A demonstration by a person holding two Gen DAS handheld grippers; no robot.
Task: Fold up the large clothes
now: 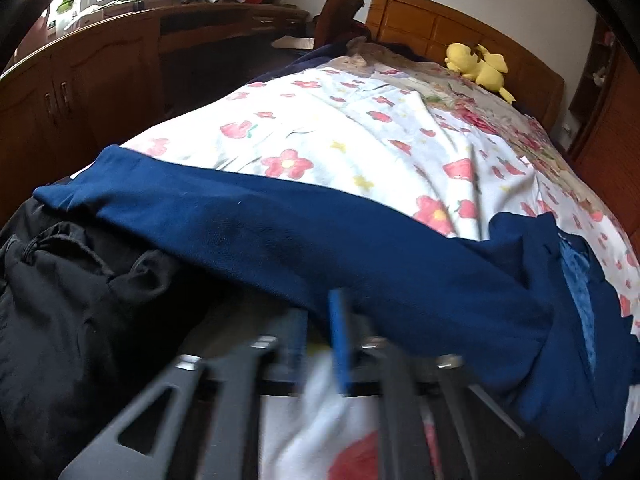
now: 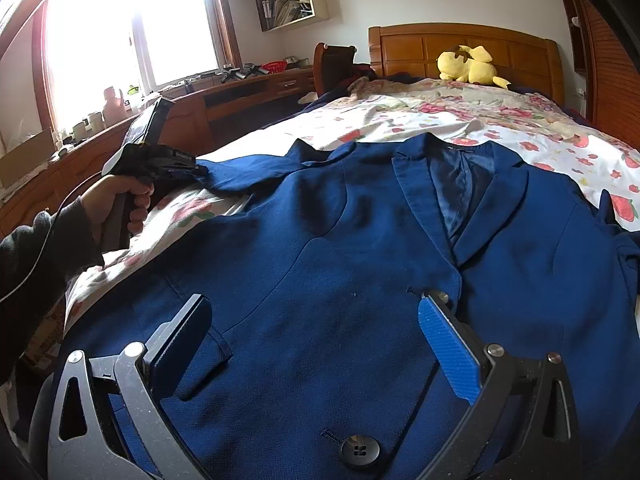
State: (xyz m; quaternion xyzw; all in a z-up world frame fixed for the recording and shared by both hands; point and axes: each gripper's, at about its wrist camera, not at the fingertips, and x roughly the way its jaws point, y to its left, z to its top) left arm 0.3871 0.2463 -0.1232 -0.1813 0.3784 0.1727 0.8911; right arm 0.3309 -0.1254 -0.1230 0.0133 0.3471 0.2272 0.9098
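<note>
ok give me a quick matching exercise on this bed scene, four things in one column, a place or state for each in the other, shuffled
Things:
1. blue blazer
2. yellow plush toy
3. left gripper
4. right gripper

Places or states:
A. by the wooden headboard
B. jaws wide open above the blazer front
C. laid out front up on the floral bedsheet
D. shut on the blazer sleeve

Pairs: 1-C, 2-A, 3-D, 4-B
</note>
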